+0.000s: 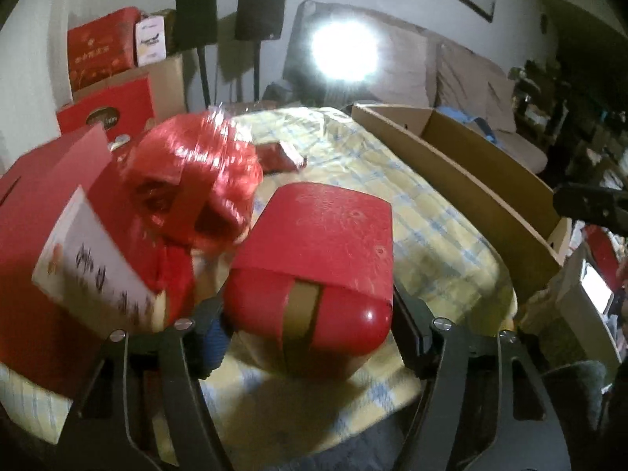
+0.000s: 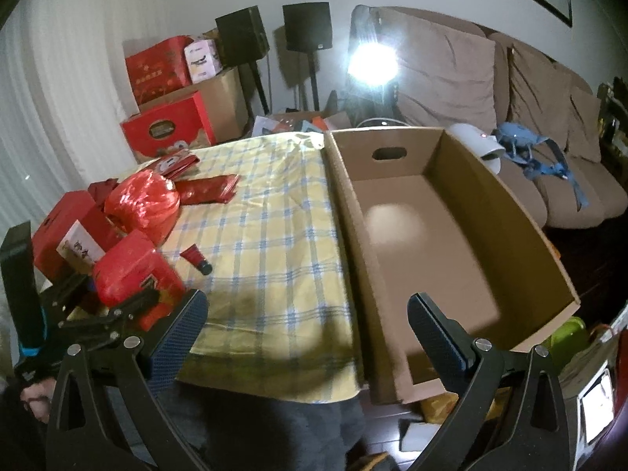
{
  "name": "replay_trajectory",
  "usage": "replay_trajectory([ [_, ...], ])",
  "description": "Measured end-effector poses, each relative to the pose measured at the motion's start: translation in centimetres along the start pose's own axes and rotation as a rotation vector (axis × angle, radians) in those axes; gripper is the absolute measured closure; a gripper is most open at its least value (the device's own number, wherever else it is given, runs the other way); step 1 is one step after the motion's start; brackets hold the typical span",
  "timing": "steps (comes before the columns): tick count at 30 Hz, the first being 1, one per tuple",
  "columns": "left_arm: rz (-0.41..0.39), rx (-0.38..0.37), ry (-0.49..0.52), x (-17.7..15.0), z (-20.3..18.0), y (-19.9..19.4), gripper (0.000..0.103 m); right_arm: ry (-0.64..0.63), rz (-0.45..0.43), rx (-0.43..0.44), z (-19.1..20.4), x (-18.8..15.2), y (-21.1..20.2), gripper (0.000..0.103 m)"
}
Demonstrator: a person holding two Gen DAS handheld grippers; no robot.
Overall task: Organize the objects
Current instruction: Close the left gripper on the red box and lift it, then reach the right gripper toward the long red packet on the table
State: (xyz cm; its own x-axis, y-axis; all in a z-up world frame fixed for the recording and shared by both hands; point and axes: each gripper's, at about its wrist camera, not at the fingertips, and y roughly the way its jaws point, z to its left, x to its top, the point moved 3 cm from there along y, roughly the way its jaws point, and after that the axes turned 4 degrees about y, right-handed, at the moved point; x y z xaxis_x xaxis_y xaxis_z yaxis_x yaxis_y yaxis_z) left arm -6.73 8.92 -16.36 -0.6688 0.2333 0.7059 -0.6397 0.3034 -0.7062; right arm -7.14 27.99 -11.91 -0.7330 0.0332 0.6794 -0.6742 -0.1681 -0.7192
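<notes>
A red box with a gold band (image 1: 314, 259) sits between the fingers of my left gripper (image 1: 310, 333), and both pads touch its sides. The right wrist view shows the same box (image 2: 129, 271) in the left gripper (image 2: 129, 306) at the table's left front. Behind it lie a shiny red bundle (image 2: 143, 212), a red box with a white label (image 2: 66, 235), a small red tube (image 2: 196, 258) and red packets (image 2: 208, 188). My right gripper (image 2: 308, 314) is open and empty over the table's front edge, beside the empty cardboard box (image 2: 522, 212).
A yellow checked cloth (image 2: 267, 235) covers the table. Red cartons (image 2: 168, 125) are stacked at the back left, next to two black speakers (image 2: 306, 27). A bright lamp (image 2: 371, 61) glares in front of a beige sofa (image 2: 530, 90).
</notes>
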Motion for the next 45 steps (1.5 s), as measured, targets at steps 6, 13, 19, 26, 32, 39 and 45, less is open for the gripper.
replay_trajectory([
  [6,-0.046,0.066,0.081,0.1,-1.2,-1.4,0.035,-0.002,0.009,0.008,0.2,-0.2,0.5,0.001],
  [13,-0.03,0.056,0.122,2.6,-1.5,-0.8,0.013,0.016,-0.03,-0.002,-0.4,0.2,-0.6,0.001],
  [19,0.013,0.065,0.091,2.3,-1.5,0.5,0.014,0.041,-0.041,0.001,-1.2,0.1,-1.4,0.001],
  [26,0.02,0.072,0.061,1.9,-0.9,1.4,0.004,0.048,-0.025,0.007,-1.2,0.0,-0.9,0.001],
  [32,0.037,0.042,0.04,1.0,0.2,0.7,0.007,0.044,-0.018,0.006,-1.3,-0.1,-0.4,0.001],
  [39,0.036,-0.021,0.04,0.4,0.2,0.1,0.042,0.005,0.021,0.088,0.0,0.3,1.4,0.001],
  [45,0.028,-0.056,-0.042,0.3,1.3,-0.4,0.042,-0.147,0.119,0.296,2.8,3.9,5.0,0.001],
])
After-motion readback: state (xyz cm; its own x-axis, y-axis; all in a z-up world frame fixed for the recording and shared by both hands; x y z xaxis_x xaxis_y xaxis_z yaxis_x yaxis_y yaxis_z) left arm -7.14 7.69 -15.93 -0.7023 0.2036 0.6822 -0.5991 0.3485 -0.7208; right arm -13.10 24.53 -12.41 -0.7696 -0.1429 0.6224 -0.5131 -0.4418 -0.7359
